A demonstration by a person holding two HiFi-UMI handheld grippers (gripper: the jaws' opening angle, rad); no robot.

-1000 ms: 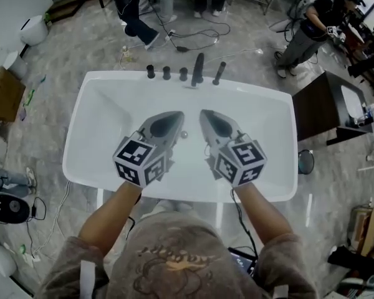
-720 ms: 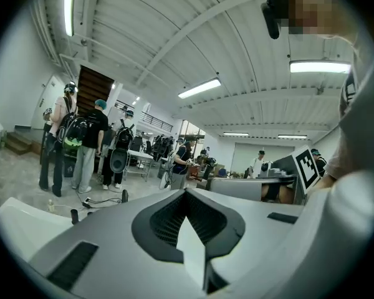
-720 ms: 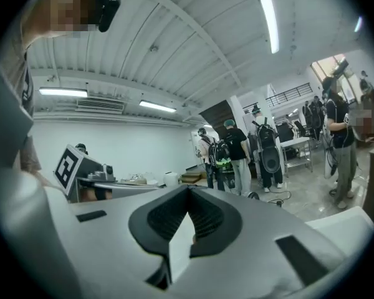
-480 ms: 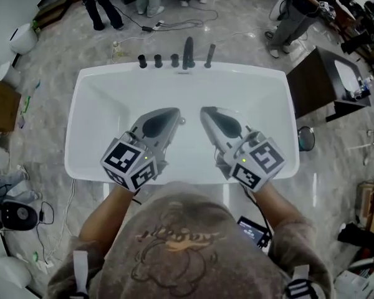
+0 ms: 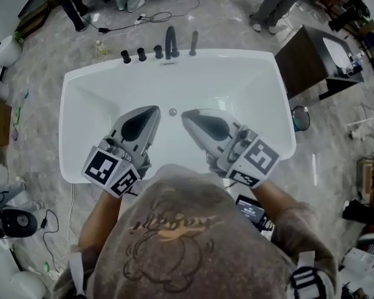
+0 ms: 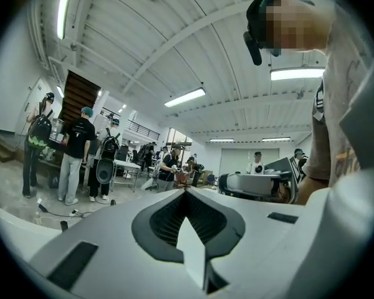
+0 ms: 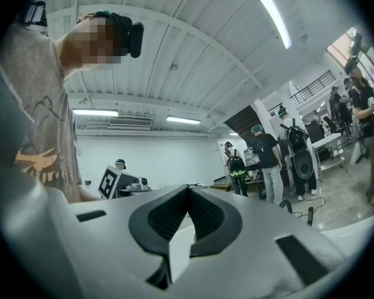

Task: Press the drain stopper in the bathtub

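White bathtub (image 5: 81,104) fills the head view, with taps (image 5: 169,42) on its far rim. Left claw (image 5: 153,109) is over the basin, jaws together, nothing held. Right claw (image 5: 186,114) is likewise closed and empty. Drain stopper (image 5: 172,112) is a small metal disc on the tub floor, showing between the two tips. Judgement: lower one closed tip squarely onto the disc's centre and push straight down to avoid sliding off.
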